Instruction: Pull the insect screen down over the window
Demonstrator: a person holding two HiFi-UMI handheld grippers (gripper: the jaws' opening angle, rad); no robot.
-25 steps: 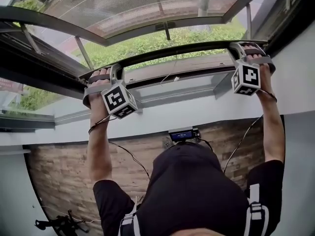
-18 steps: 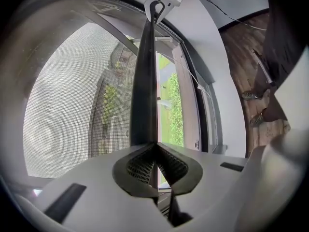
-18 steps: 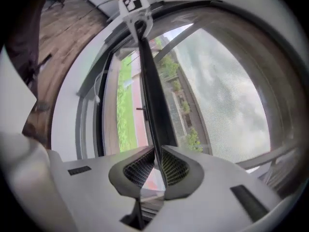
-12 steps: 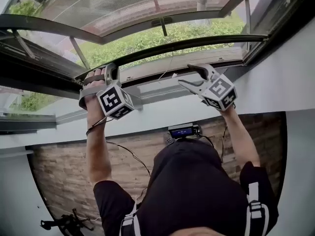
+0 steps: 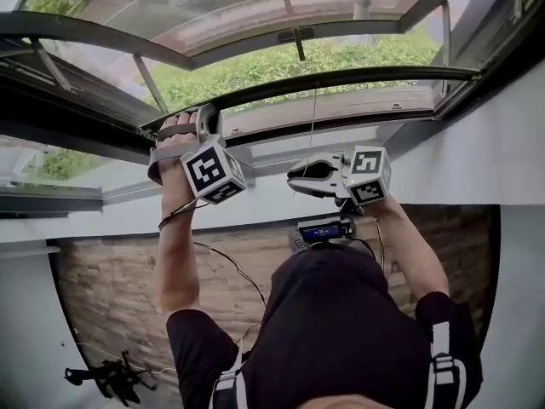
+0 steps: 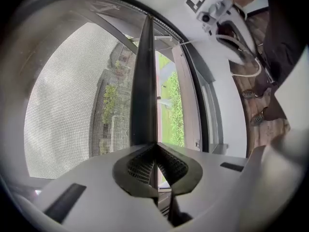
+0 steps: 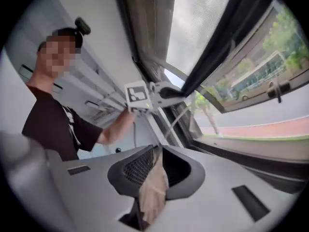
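Head view: my left gripper (image 5: 207, 118) clamps the insect screen's dark pull bar (image 5: 358, 77), with the mesh (image 5: 255, 7) stretched beyond its fingertips. My right gripper (image 5: 294, 177) sits apart from the bar, and a thin cord (image 5: 313, 130) runs from its fingertips up to it.

Left gripper view: the jaws are pressed together on the bar's edge.

Right gripper view: the jaws are closing, pinching the cord's beige tab (image 7: 153, 187).

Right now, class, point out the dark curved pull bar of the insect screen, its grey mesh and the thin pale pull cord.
dark curved pull bar (image 5: 379, 75), head view, middle of its span.
grey mesh (image 6: 72, 95), left gripper view, weave left of the bar.
thin pale pull cord (image 5: 313, 126), head view, its hanging stretch.
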